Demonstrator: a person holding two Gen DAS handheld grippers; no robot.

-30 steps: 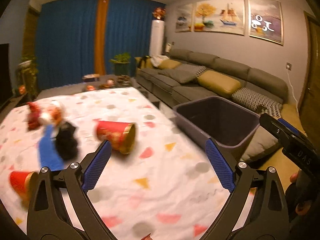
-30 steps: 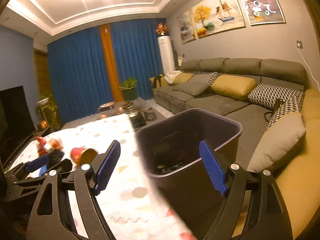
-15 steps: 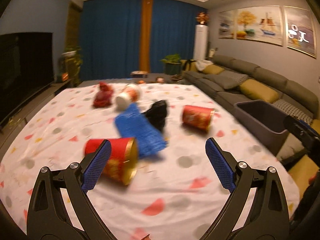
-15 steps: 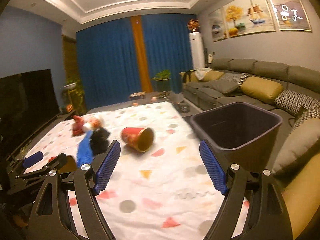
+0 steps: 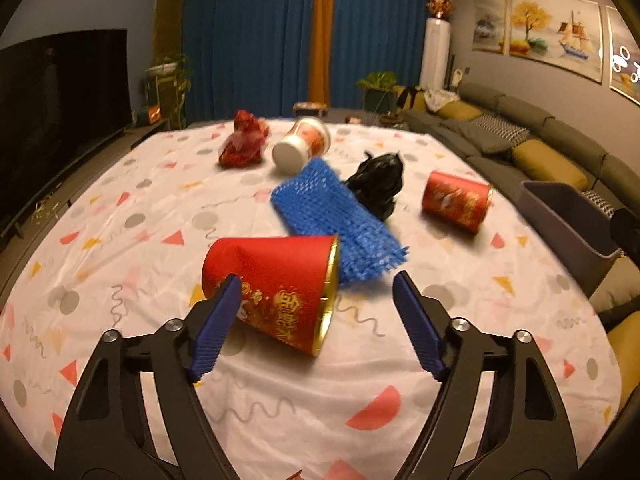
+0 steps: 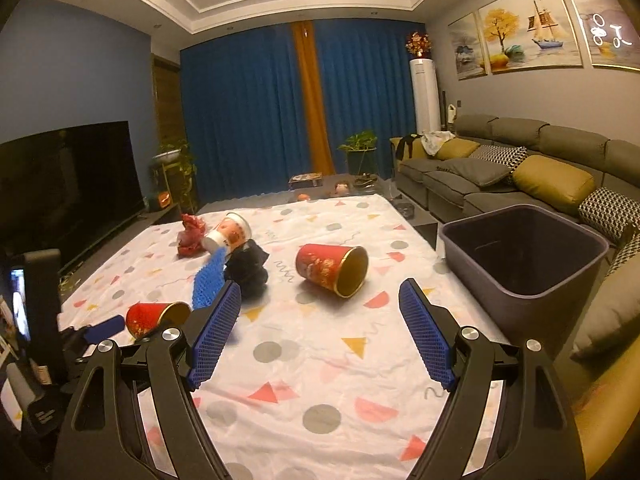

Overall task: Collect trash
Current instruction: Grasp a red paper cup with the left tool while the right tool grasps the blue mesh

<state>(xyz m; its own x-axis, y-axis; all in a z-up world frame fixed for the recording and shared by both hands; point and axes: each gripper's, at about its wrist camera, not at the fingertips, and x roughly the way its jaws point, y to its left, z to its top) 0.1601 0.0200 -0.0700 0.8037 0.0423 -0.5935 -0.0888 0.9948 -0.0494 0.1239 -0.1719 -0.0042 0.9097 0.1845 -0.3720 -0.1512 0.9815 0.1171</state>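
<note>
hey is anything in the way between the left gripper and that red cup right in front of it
Nothing visible. The left gripper is open, and the nearest red cup lies on its side just ahead. The blue mesh lies beyond the cup's rim, not between.

patterned tablecloth [image 5: 120, 216], red cups [image 5: 276, 284], perhaps wrappers [image 5: 244, 140]

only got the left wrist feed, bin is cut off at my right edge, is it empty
Observer: The right wrist view looks down into the bin; the part of its inside that shows is dark and I see no trash there.
Operator: ok and the cup by the black bag, which way does it open
Observer: That red cup lies on its side with its gold-lined mouth turned toward the bin.
Operator: right gripper doing anything
Observer: The right gripper is open and holds nothing, above the tablecloth on the near side of that cup.
</note>
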